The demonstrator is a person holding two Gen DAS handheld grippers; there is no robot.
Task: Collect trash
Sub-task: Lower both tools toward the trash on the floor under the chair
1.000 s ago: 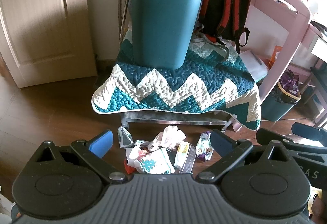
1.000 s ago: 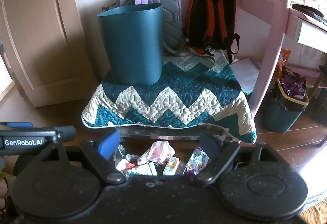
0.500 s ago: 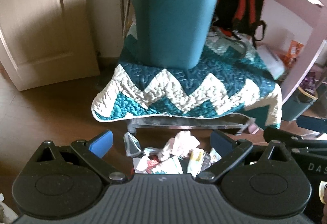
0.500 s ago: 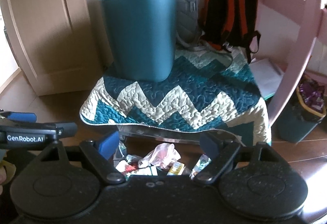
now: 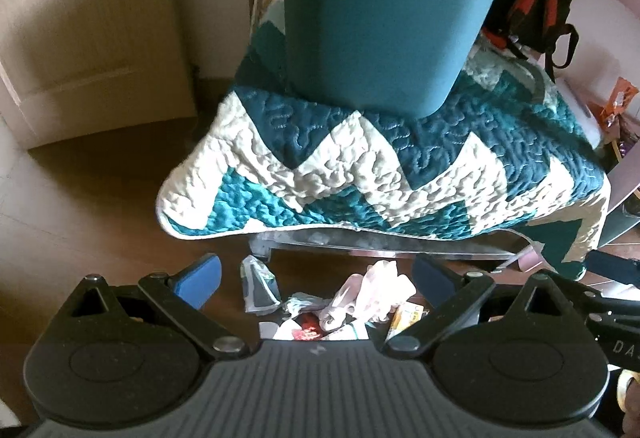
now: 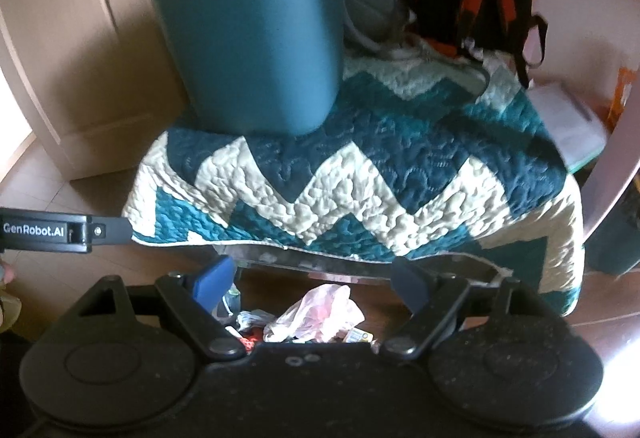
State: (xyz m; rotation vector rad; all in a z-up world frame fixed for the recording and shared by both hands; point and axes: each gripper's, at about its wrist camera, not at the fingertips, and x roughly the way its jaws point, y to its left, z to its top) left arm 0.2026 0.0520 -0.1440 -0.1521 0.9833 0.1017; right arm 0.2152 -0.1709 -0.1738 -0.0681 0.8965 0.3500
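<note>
left wrist view: the left gripper (image 5: 316,276) is spread wide and holds nothing. the trash pile (image 5: 344,308) lies on the wooden floor (image 5: 100,198) below the quilt (image 5: 400,166), between the fingers. the likely step is the first pick: lower squarely over one piece and close on its bulk. the pink plastic bag (image 5: 374,296) is thin and crumpled; pinch a fold.

right wrist view: the right gripper (image 6: 310,280) is also wide and empty. the teal bin (image 6: 252,30), smooth, rigid and tapered, stands on the padded quilt, well above the trash.
</note>
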